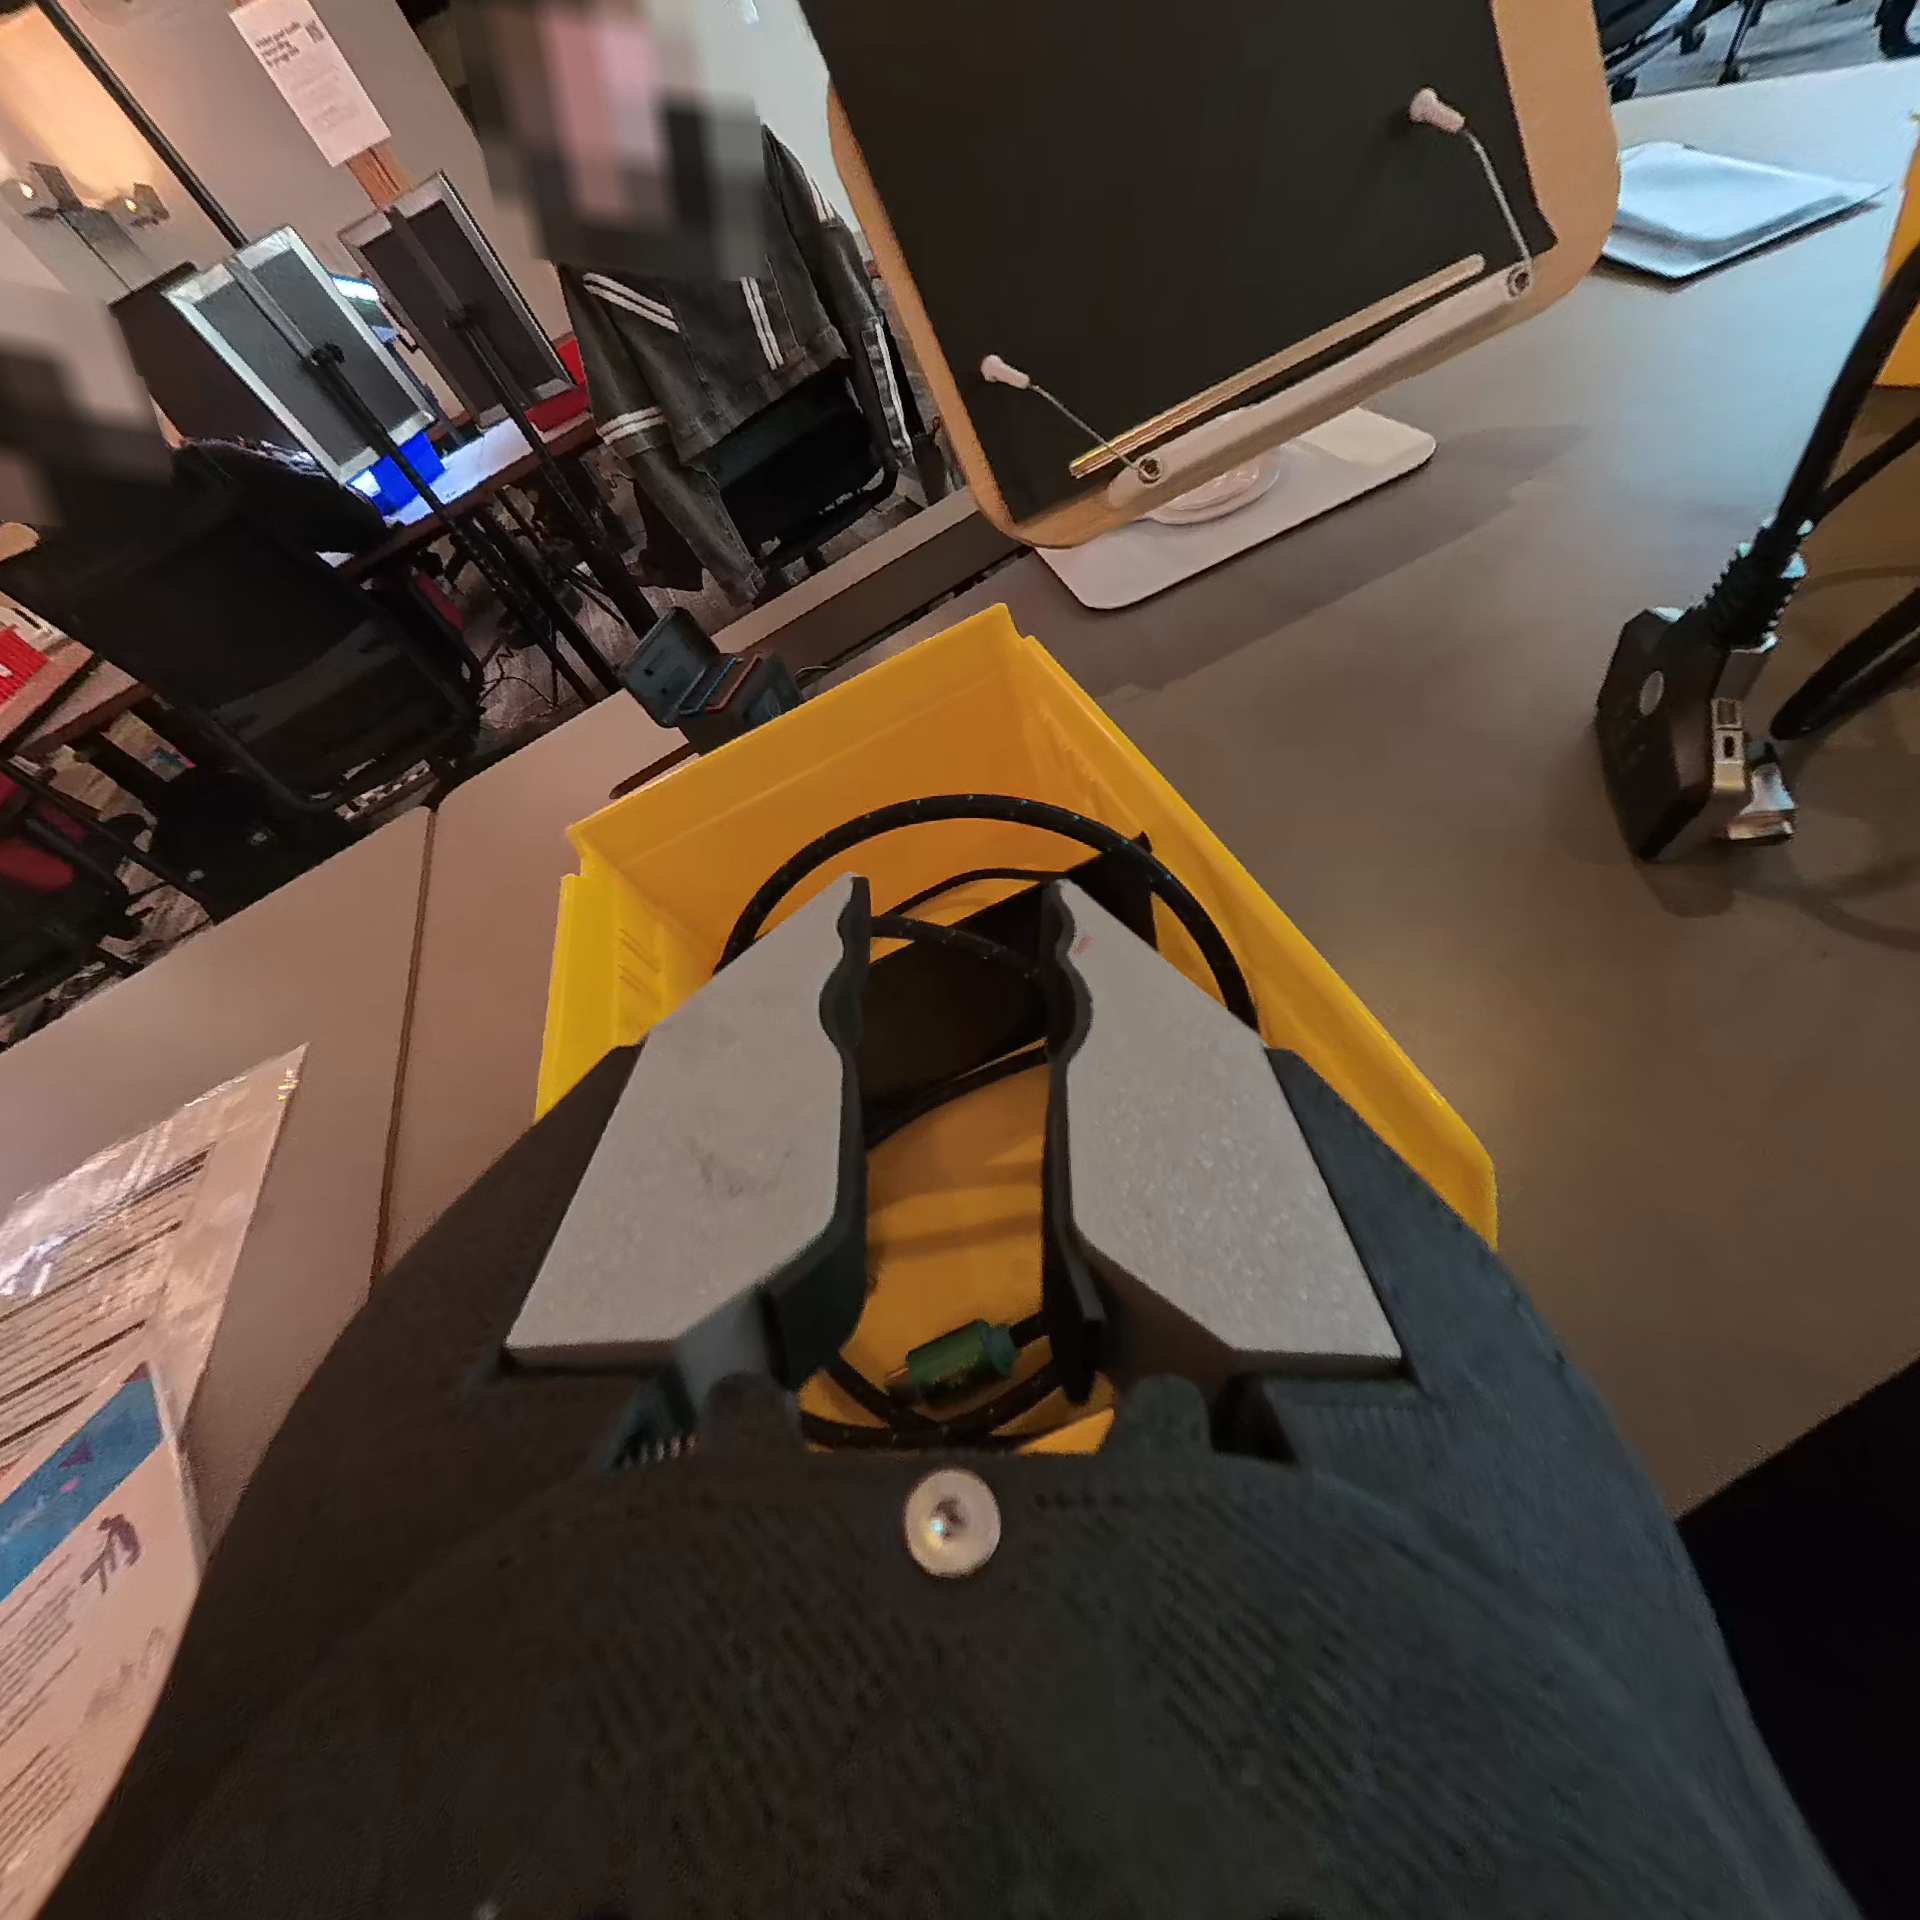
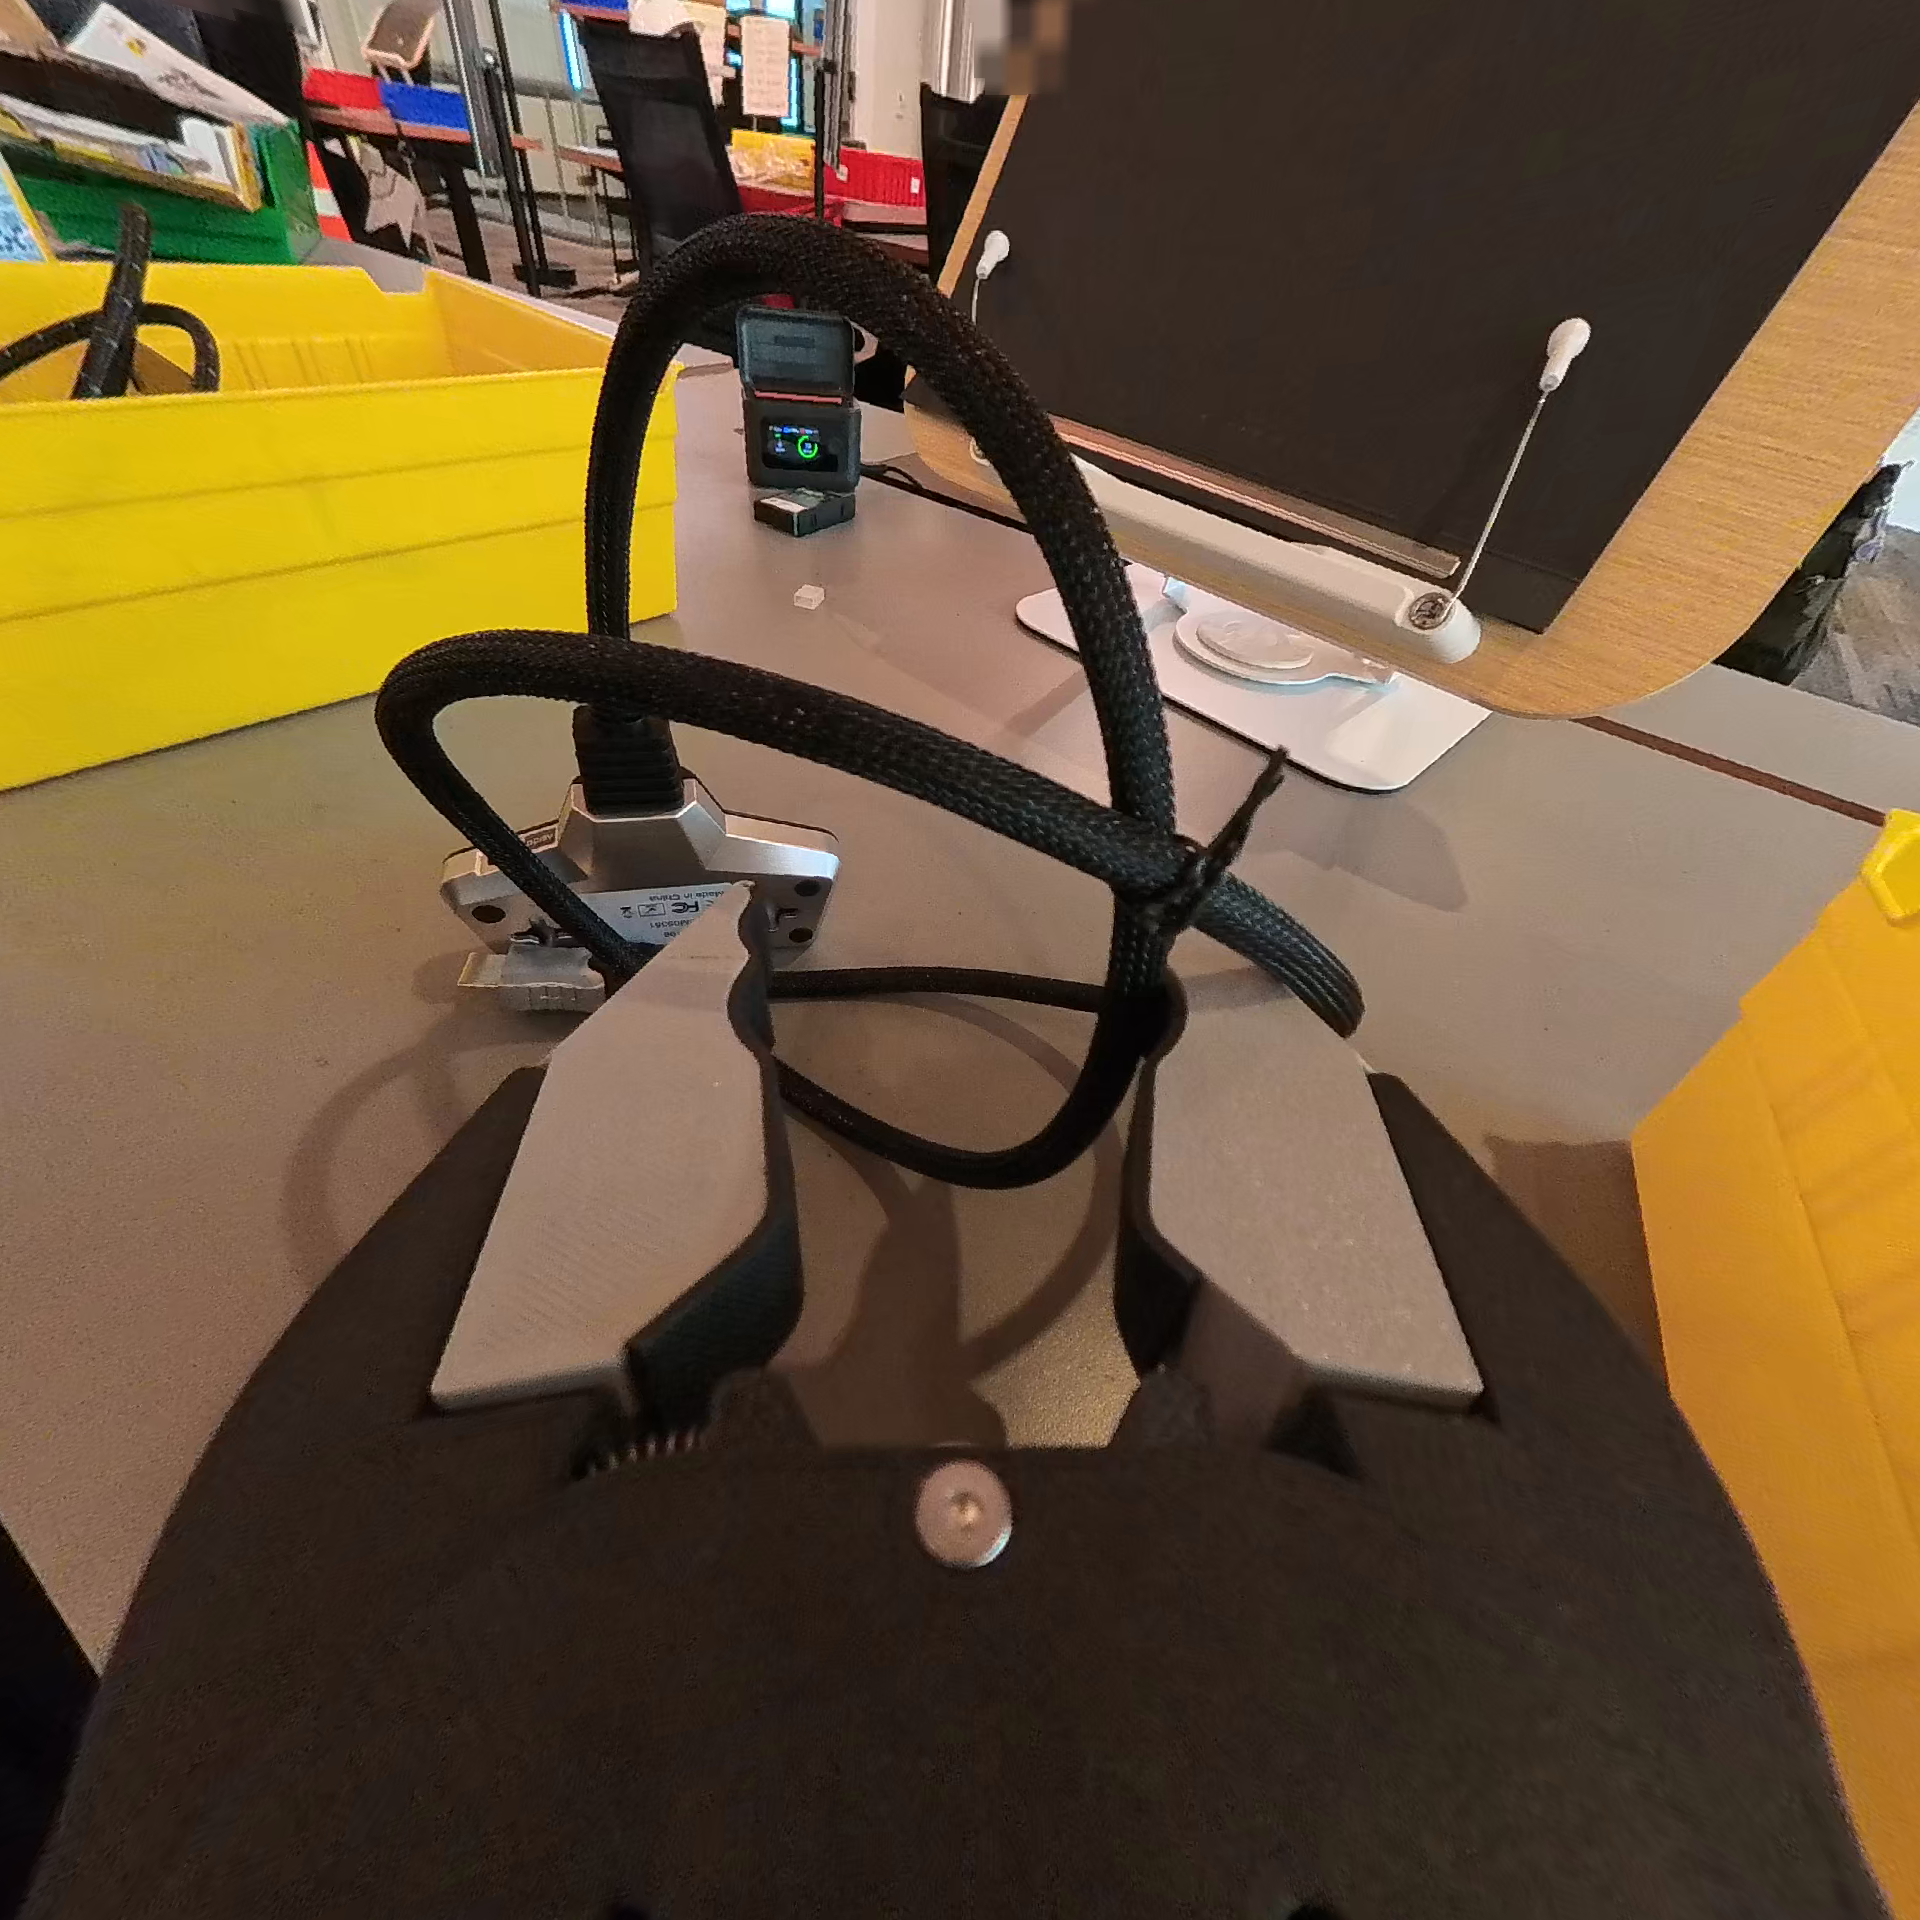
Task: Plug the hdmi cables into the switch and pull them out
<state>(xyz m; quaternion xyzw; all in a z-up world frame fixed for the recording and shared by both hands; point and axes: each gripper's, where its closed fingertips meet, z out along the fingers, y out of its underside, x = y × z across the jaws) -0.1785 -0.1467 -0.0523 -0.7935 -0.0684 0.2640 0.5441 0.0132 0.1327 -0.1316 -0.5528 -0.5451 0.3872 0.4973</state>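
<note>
My left gripper (image 1: 956, 904) is open and hangs over a yellow bin (image 1: 1382, 1081). The bin holds coiled thin black braided cables (image 1: 966, 810) and a green-bodied plug (image 1: 951, 1371). One cable strand passes between the fingers, which do not close on it. The silver switch (image 2: 644, 873) lies on the grey table and also shows in the left wrist view (image 1: 1683, 727). A thick black braided cable (image 2: 1049, 468) rises from it in a loop, and a silver plug (image 2: 530, 982) on a thin cable sits at its front port. My right gripper (image 2: 951, 966) is open and empty just before the switch.
A wood-edged stand with a black board (image 2: 1455, 312) is behind the switch. A small black device with a lit screen (image 2: 798, 416) sits at the back. The bin shows at the left (image 2: 312, 499), and a second yellow bin (image 2: 1818, 1247) stands close on the right. Plastic-wrapped papers (image 1: 104, 1299) lie at the left. The gap from one gripper's tips to the other's is roughly 35 centimeters.
</note>
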